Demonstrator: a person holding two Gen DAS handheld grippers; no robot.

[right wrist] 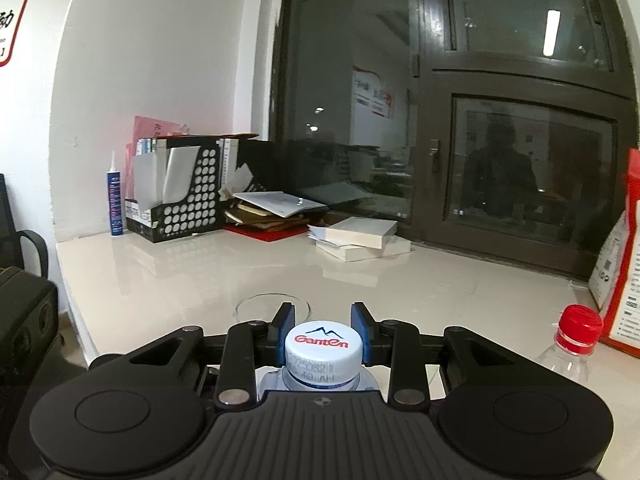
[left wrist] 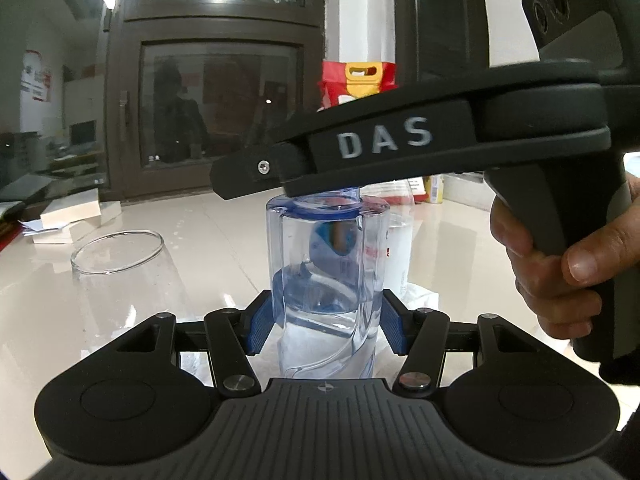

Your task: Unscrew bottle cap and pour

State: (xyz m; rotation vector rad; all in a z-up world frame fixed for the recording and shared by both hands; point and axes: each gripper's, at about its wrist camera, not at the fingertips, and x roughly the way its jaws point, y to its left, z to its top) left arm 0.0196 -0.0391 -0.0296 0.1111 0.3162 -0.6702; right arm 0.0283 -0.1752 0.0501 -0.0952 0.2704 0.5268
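A clear plastic water bottle (left wrist: 326,280) stands upright on the glossy white table, part full. My left gripper (left wrist: 326,326) is shut on its lower body, blue pads (left wrist: 260,328) on both sides. My right gripper (right wrist: 323,334) reaches in from the right over the bottle's top. Its blue pads (right wrist: 286,330) close on the white Ganten cap (right wrist: 323,346). In the left wrist view the right gripper's body (left wrist: 400,140) hides the cap. An empty clear glass (left wrist: 120,264) stands left of the bottle; its rim (right wrist: 256,304) shows beyond the cap.
A second clear bottle with a red cap (right wrist: 574,338) stands to the right, by a red and white bag (right wrist: 618,280). White books (right wrist: 360,238), a black file holder (right wrist: 184,192) and papers lie at the table's back. A dark window runs behind.
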